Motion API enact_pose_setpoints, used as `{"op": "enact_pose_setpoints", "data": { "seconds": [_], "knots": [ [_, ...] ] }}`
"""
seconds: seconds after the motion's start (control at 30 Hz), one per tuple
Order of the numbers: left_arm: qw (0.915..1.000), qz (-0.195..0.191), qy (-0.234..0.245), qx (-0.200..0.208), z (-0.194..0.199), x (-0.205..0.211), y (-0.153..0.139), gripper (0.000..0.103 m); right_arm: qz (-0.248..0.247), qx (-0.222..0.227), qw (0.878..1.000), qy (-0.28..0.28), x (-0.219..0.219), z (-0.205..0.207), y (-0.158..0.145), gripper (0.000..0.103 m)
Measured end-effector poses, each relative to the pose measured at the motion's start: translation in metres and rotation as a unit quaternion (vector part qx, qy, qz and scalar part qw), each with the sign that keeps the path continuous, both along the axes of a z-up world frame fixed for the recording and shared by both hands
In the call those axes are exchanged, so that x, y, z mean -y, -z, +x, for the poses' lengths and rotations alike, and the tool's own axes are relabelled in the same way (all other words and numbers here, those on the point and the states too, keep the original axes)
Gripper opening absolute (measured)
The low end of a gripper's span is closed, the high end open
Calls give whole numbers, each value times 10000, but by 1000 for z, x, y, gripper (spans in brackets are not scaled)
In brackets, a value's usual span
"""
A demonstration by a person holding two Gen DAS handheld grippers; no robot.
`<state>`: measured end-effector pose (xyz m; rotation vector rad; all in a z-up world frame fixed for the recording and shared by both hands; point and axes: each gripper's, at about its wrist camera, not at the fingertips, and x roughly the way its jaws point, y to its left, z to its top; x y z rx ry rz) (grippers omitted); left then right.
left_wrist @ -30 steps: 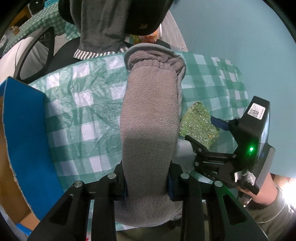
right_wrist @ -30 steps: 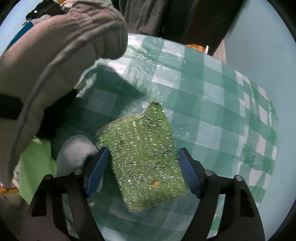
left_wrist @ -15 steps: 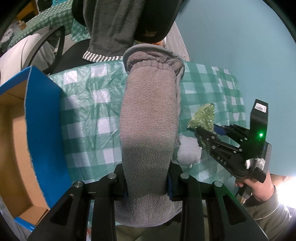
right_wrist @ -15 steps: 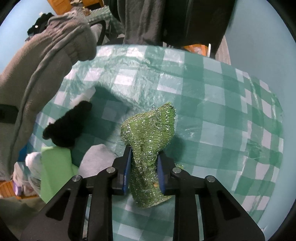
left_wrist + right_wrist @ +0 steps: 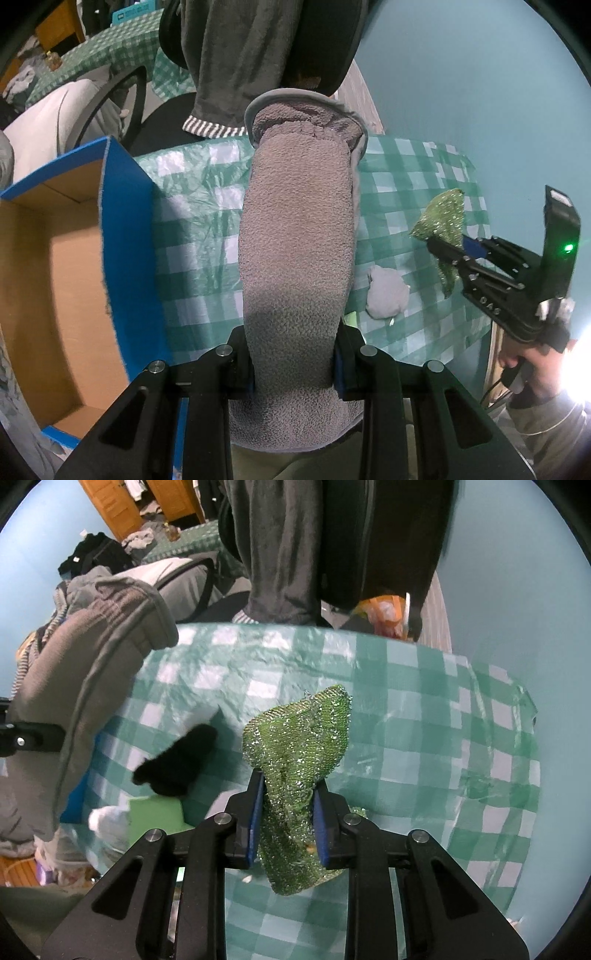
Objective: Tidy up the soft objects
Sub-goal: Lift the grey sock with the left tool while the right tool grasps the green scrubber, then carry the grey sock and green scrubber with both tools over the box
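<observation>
A grey fleece slipper (image 5: 295, 236) fills the centre of the left wrist view, pinched at its heel end by the left claw (image 5: 293, 373) and hanging above the green-checked tabletop (image 5: 199, 229). At right, the right claw (image 5: 288, 819) is pressed onto a crumpled green sparkly scouring cloth (image 5: 299, 746), lifted clear of the cloth-covered surface. An open blue cardboard box (image 5: 125, 236) at the left looks empty where visible. A grey pouf (image 5: 388, 291), black sock (image 5: 177, 760) and green sponge (image 5: 155, 814) lie unsorted, so most sorting seems left.
</observation>
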<state>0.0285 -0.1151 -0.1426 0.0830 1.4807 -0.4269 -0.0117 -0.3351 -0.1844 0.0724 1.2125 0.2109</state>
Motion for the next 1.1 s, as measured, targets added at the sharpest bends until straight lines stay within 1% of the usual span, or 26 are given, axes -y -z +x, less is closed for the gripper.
{"op": "enact_pose_setpoints", "data": {
  "seconds": [0.6, 0.87, 1.1],
  "knots": [
    [9988, 264, 63, 419, -11, -30, -24, 29, -10, 222, 9997, -98, -32, -9, -65, 23],
    [9981, 282, 40, 552, -16, -46, -36, 29, 49, 358, 9991, -238, -54, -8, -88, 23],
    [9976, 265, -22, 635, -21, -63, -46, 29, 92, 414, 9984, -368, -73, -6, -98, 23]
  ]
}}
